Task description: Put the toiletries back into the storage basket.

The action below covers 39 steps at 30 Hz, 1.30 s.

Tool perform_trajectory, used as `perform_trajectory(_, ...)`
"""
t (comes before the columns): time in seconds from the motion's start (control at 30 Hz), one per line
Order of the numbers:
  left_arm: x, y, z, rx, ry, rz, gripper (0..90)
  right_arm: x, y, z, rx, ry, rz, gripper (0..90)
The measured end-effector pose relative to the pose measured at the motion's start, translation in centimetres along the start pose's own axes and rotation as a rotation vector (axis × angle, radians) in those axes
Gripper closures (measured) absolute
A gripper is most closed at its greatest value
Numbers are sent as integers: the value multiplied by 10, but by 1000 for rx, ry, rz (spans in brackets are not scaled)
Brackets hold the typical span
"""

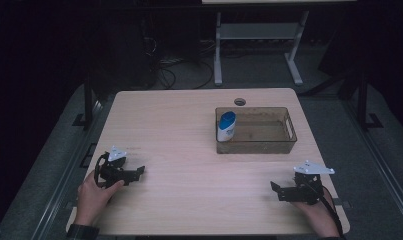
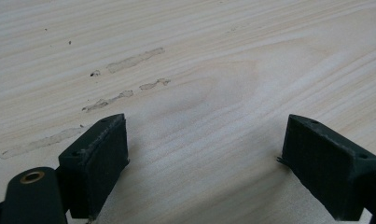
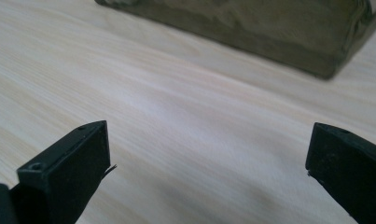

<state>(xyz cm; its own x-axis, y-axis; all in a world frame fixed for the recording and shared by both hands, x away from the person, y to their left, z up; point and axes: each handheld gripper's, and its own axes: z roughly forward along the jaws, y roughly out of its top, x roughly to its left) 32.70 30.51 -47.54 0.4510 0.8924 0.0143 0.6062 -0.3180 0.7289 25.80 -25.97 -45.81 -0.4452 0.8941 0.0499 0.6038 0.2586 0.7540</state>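
Note:
A white bottle with a blue cap stands upright in the left end of a clear brownish bin on the far right part of the wooden table. My left gripper rests low over the table near its front left, held by a hand, jaws wide apart with nothing between them. In the left gripper view its gripper frames bare wood with faint scuff marks. My right gripper sits near the front right, open and empty. In the right gripper view the bin's wall lies ahead of the gripper.
A round cable hole is in the table's far edge behind the bin. Beyond the table stand a white desk frame and cables on a dark floor. Bare wood lies between the two grippers.

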Motion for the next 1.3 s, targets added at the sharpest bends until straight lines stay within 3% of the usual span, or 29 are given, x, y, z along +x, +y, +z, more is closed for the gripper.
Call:
perform_trajectory(0.37,0,0,0,0,0,-1,130,-14,-23,-3,44,-41,19,0)
perform_trajectory(0.53,0,0,0,0,0,-1,130,-17,-28,-1,68,-65,6,0)
perform_trajectory(1.3,0,0,0,0,0,0,130,-18,-30,2,83,-57,19,0)
